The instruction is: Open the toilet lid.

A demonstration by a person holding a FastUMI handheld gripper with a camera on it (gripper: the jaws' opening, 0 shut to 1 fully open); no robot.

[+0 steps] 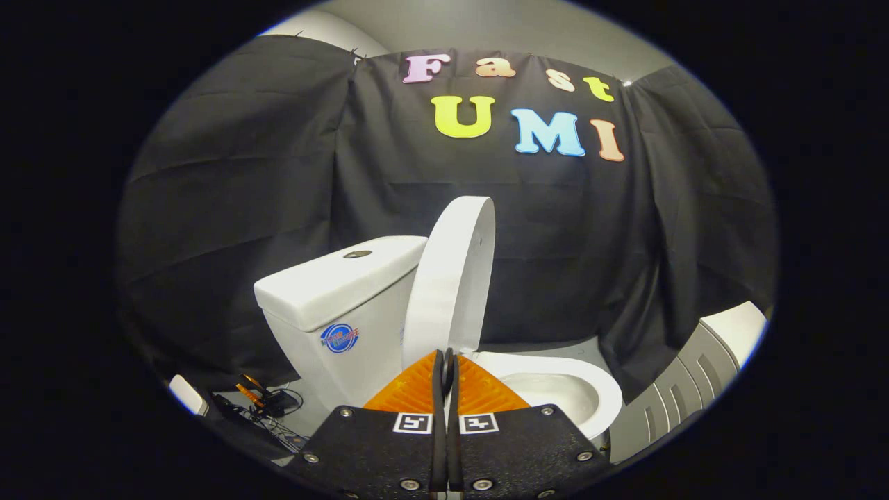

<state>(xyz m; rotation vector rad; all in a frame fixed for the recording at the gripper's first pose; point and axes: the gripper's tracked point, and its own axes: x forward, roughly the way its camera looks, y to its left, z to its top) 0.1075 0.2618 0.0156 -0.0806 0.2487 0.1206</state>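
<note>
A white toilet stands ahead of me, seen from its side. Its lid (455, 278) is raised nearly upright and leans back toward the cistern (340, 298), which has a round flush button (357, 254) on top. The seat and bowl (562, 385) lie uncovered to the right of the lid. My gripper (445, 361) is shut, its two fingers pressed together with nothing between them. The fingertips sit just in front of the lid's lower edge; I cannot tell whether they touch it.
Black cloth walls close in the booth behind and on both sides of the toilet. A tangle of cables and small devices (267, 403) lies on the floor left of the cistern. A white ribbed unit (701, 375) stands at the right, close to the bowl.
</note>
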